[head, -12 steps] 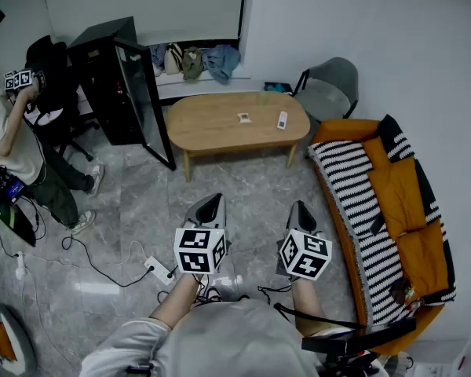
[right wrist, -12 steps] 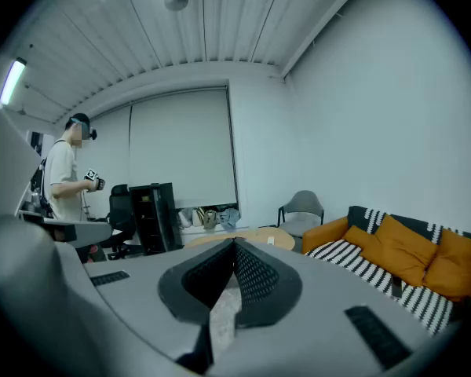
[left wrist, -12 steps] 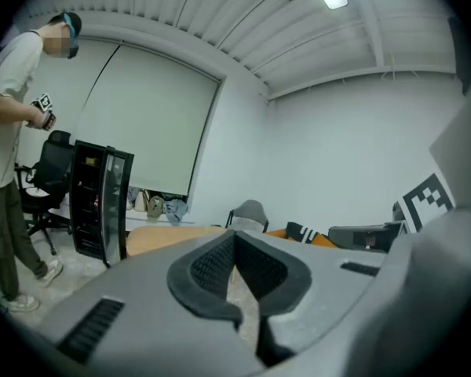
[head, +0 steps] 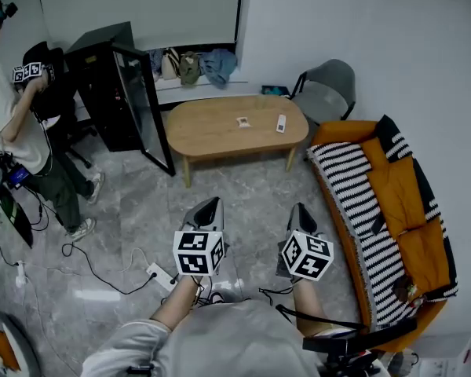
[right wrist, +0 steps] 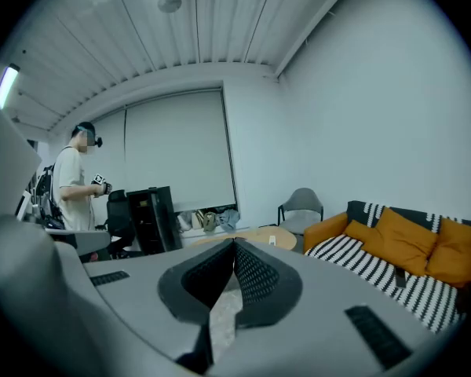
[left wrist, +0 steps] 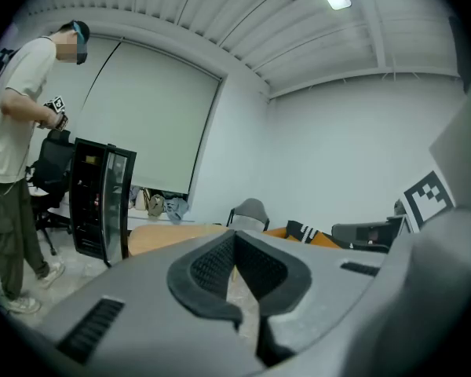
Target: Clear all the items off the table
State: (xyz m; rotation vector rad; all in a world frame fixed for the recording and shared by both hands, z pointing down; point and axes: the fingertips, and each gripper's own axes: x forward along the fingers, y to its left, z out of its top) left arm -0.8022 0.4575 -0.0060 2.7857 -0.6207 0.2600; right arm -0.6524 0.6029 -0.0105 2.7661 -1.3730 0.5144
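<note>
Wooden table (head: 208, 128) carries a remote (head: 281, 122) — left gripper (head: 213, 202) and right gripper (head: 300, 207) closed, empty.

Oval wooden desk (head: 212, 136) is standing on four legs on the grey floor. Two items are lying flat on top, well apart, both right of centre. Small pale square card (head: 242, 121) with a dark mark is sitting near the middle. Slim white remote (head: 281, 122) is lying nearer the right end, its long axis running front to back. Markings are too small to read.
</note>
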